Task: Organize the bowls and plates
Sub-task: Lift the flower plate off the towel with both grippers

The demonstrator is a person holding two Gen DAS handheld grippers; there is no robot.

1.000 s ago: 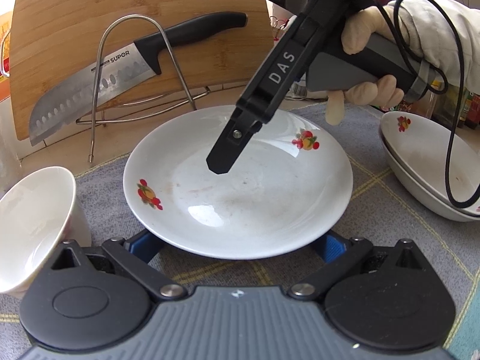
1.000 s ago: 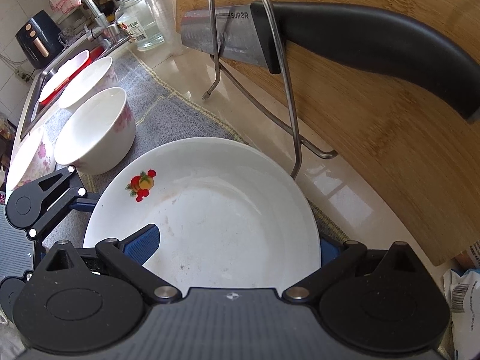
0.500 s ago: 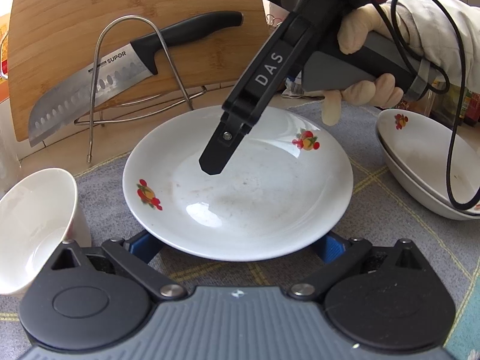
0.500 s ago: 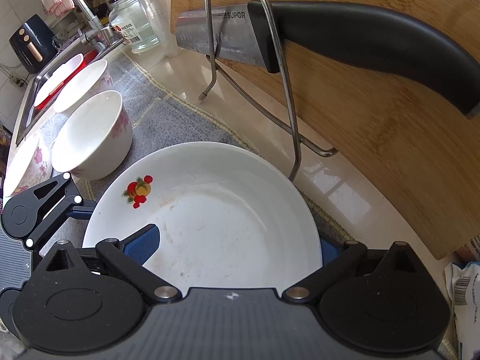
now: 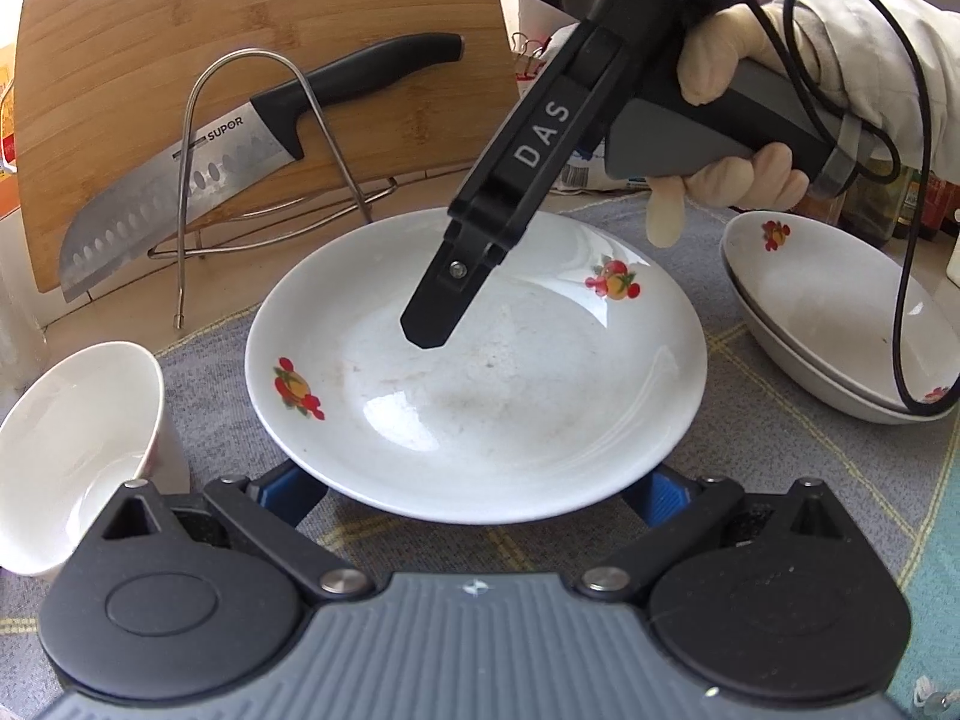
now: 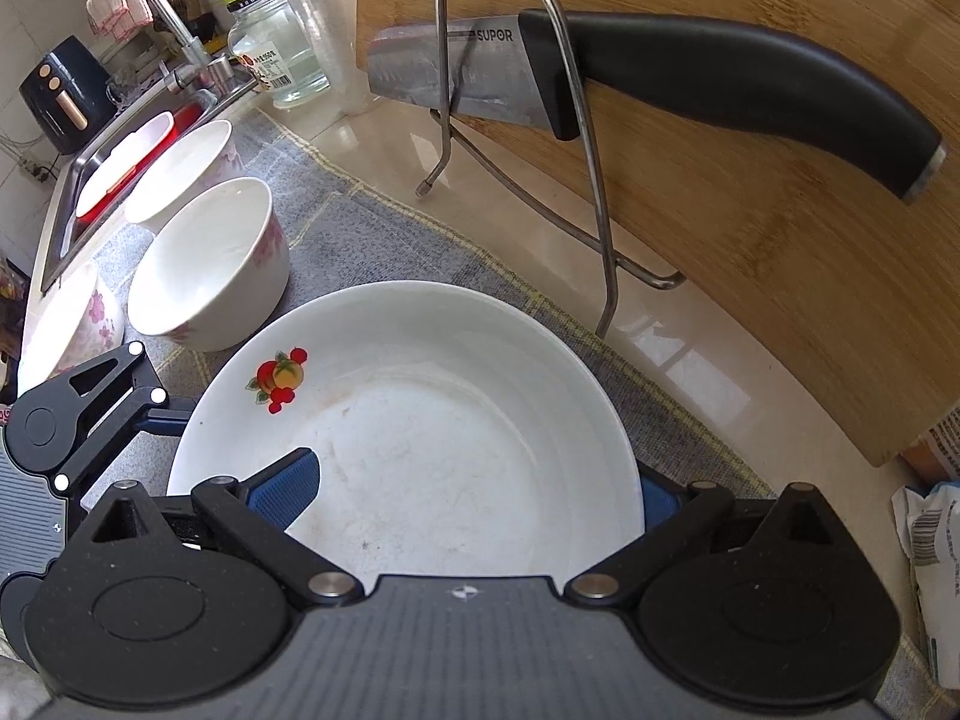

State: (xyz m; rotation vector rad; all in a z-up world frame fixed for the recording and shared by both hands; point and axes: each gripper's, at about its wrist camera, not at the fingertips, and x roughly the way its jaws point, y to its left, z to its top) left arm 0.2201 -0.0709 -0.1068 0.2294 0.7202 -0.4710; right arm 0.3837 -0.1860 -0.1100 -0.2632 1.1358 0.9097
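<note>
Right tool [image 5: 429, 324] shifted left, grey mat [image 5: 750, 468]

A knife [image 5: 198, 180] rests across a wire rack [image 5: 252, 150] against an upright wooden cutting board [image 5: 180, 30].

White plate [image 5: 480, 396] (red-orange fruit motifs), grey mat [image 5: 216, 372].

A glossy white ceramic plate [image 5: 480, 372], faintly smeared, on a rough grey woven mat [image 5: 780, 468]; a grained wooden board [image 5: 240, 30], bright steel knife [image 5: 180, 192] with matt black handle, wire rack [image 5: 198, 120], polished stone tabletop [image 6: 540, 228].
</note>
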